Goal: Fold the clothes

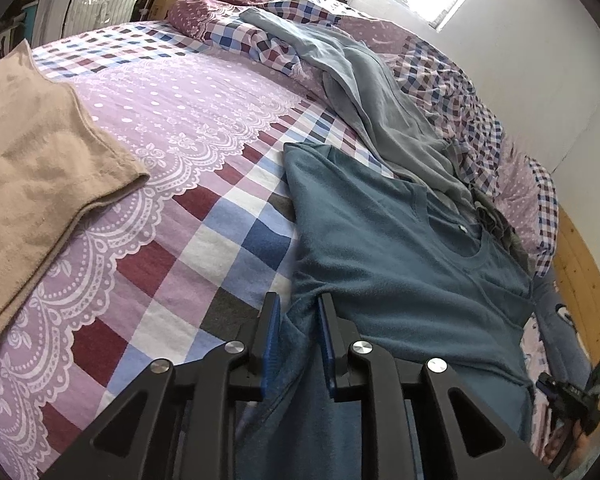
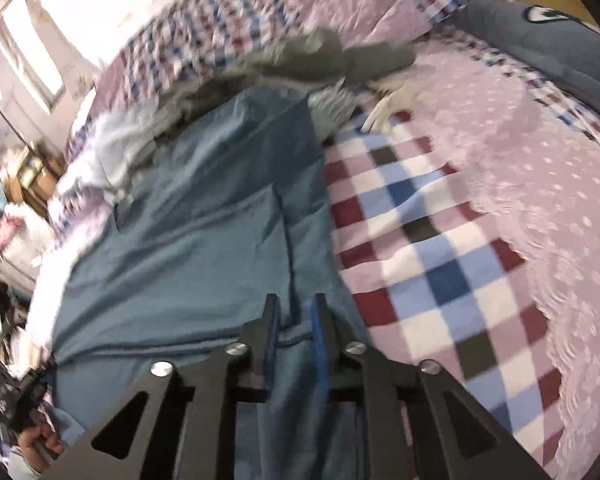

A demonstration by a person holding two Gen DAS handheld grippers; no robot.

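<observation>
- Two black grippers with blue pads are on my screens, each nipping the same teal fleece V-neck top (image 1: 400, 256), which lies spread on the bed.
- My left gripper (image 1: 297, 308) has its jaws nearly together, with a soft, napped fold of the teal top bunched between the pads and hanging down past them.
- My right gripper (image 2: 294, 312) is likewise narrowed onto a ridge of the same cloth near its edge; that view is blurred, so I cannot tell the exact spot on the garment.
- Under the top I see a bedspread (image 1: 204, 216) of brushed fabric, checked in maroon, blue, white and grey squares, bordered by lilac with white lace-like scallops and dots.
- One tan, towel-like folded cloth (image 1: 40, 168) with a rounded, thick edge rests on the bedspread, well apart from the top.
- Beyond the collar a pale grey-blue garment (image 1: 364, 92) trails in long creases over a rumpled checked quilt (image 1: 452, 96).
- From the left wrist view, the other gripper's body shows small at the frame's edge, held in a hand (image 1: 580, 446).
</observation>
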